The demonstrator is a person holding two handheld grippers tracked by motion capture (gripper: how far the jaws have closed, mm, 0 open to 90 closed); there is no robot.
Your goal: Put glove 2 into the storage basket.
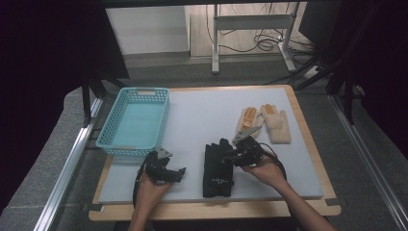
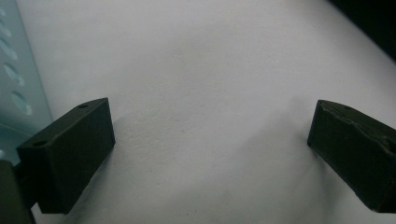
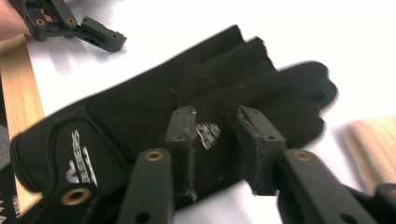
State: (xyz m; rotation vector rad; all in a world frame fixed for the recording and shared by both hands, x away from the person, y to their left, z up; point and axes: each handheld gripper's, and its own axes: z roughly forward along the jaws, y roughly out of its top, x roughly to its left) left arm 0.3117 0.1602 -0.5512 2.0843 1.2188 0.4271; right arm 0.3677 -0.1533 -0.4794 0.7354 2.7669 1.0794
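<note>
Item: black glove [image 1: 217,164], near our table's [image 1: 202,115] front edge; soft, light, floppy; right gripper [image 3: 217,144] part-spread over it; we would pinch its cuff; left gripper [image 2: 205,154] spread, empty.

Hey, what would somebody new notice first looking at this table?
Probably the black gloves stacked near the front edge, with the right tool over them, jaws apart above the top glove. Next, the turquoise basket at back left and the cream-and-orange gloves at back right.

Black glove [image 1: 217,166] with white lettering; cream gloves [image 1: 267,122], one orange-fingered; turquoise perforated basket [image 1: 134,121]; pale grey surface [image 1: 202,120], wood-edged.
</note>
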